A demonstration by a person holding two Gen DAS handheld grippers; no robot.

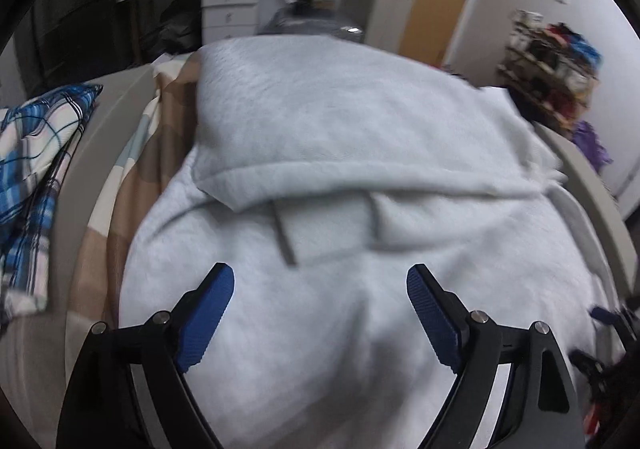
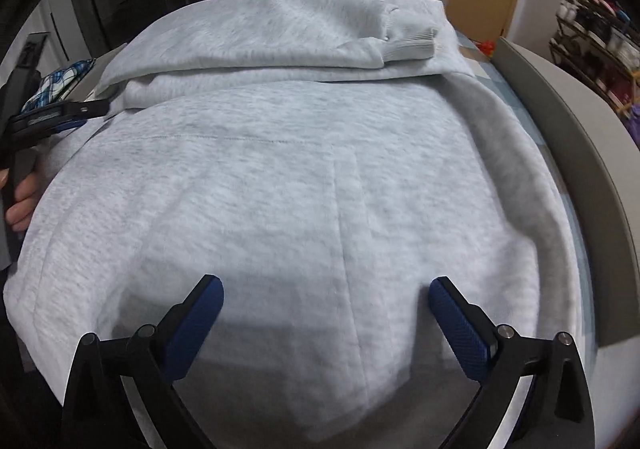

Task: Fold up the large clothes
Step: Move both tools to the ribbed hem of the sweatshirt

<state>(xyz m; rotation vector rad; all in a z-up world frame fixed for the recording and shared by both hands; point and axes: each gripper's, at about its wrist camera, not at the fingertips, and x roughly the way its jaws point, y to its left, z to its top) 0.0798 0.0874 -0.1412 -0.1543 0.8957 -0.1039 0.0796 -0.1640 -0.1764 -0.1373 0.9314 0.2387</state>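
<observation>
A light grey sweatshirt [image 2: 304, 185] is spread over the bed [image 2: 592, 177], reaching almost to its right edge. One sleeve, with its ribbed cuff [image 2: 412, 43], is laid folded across the far part of the garment. The left gripper [image 1: 320, 281] is held above the fabric with its jaws spread and nothing pinched between them. The right gripper [image 2: 326, 291] is likewise held wide apart over the near part, empty. A blue plaid pillow [image 1: 36, 153] is seen at the bed's left edge.

Both wrist cams close, angled down; share sweatshirt [image 1: 360, 137].
</observation>
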